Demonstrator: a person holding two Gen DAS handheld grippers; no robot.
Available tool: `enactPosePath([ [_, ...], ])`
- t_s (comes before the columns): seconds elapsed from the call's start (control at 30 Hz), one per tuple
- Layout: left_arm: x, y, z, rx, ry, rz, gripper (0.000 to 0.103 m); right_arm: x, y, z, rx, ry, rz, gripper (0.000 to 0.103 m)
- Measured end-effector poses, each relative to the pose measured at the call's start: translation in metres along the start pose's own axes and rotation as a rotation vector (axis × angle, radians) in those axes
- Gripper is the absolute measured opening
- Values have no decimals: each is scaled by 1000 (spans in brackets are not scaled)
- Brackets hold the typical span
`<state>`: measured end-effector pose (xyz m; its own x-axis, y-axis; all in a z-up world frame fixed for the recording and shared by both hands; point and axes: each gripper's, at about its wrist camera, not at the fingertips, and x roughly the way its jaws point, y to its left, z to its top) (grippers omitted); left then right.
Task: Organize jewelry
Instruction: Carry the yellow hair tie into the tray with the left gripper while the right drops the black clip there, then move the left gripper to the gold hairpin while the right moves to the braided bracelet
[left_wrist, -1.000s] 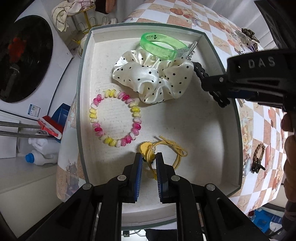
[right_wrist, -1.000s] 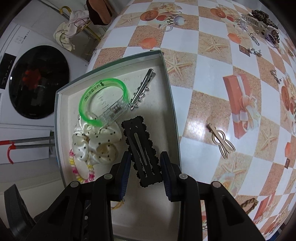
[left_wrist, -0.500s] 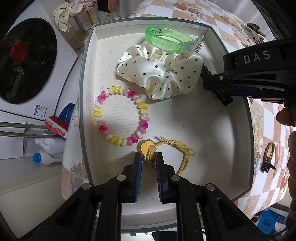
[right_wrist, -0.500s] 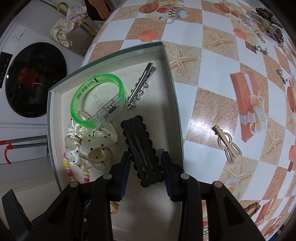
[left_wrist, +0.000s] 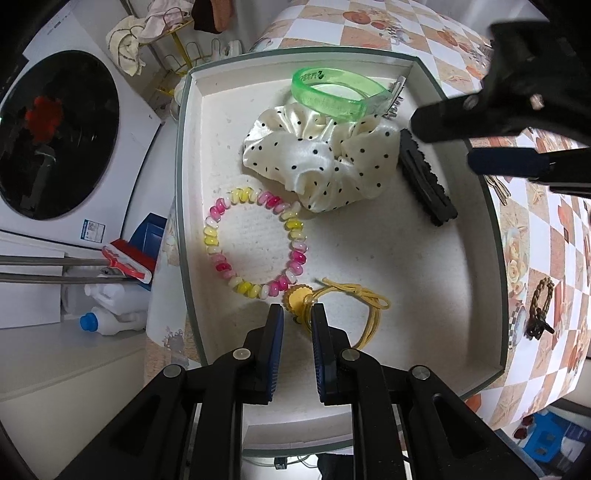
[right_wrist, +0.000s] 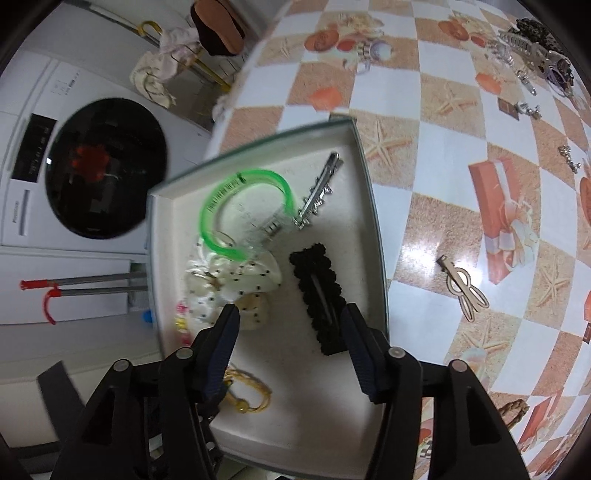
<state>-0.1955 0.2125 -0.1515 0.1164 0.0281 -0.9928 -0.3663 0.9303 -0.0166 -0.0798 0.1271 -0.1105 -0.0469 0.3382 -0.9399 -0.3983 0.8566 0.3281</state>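
Left wrist view: the left gripper (left_wrist: 297, 314) points down into the tray (left_wrist: 180, 206), jaws nearly closed and clamped on the yellow tie (left_wrist: 347, 306) at its disc end, at 6 o'clock in the tray. The bead bracelet (left_wrist: 255, 243) lies at 9 o'clock, touching the tie's disc. The scrunchie (left_wrist: 317, 158) sits at 12 o'clock with the green bangle (left_wrist: 328, 96) resting on its far edge. The black clip (left_wrist: 424, 184) lies flat at 2 o'clock, just beside the scrunchie. The right gripper (left_wrist: 491, 147) hangs above the clip, not touching it.

Right wrist view: the right gripper (right_wrist: 290, 321) has just been opening; its jaws stand wide, the clip (right_wrist: 319, 295) lying on the tray (right_wrist: 375, 236) floor between them, free of both pads. A silver clip (right_wrist: 319, 188) lies at 12 o'clock beside the bangle (right_wrist: 240, 210). A pale clip (right_wrist: 463, 286) lies on the table (right_wrist: 424, 147) at 3 o'clock.
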Motion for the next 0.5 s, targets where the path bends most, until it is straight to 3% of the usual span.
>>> enactPosePath([
  [0.1, -3, -5, 2, 18, 3, 0, 21, -13, -2, -3, 7, -22, 19, 64],
  [0.13, -4, -8, 2, 23, 5, 1, 26, -18, -3, -4, 10, -30, 22, 65],
  [0.17, -6, -11, 3, 28, 7, 3, 41, -23, -4, -5, 13, -40, 24, 66],
  [0.2, -7, -13, 4, 31, 7, 5, 87, -26, -7, -5, 15, -48, 25, 67],
  [0.23, -11, -15, 4, 29, -10, 16, 103, -31, -9, -6, 19, -56, 25, 68],
  [0.37, -23, -23, 6, 56, -39, 16, 103, -48, -21, -11, 42, -80, 28, 69],
  [0.5, -29, -33, 8, 93, -47, 34, 103, -63, -41, -22, 69, -108, 9, 81],
])
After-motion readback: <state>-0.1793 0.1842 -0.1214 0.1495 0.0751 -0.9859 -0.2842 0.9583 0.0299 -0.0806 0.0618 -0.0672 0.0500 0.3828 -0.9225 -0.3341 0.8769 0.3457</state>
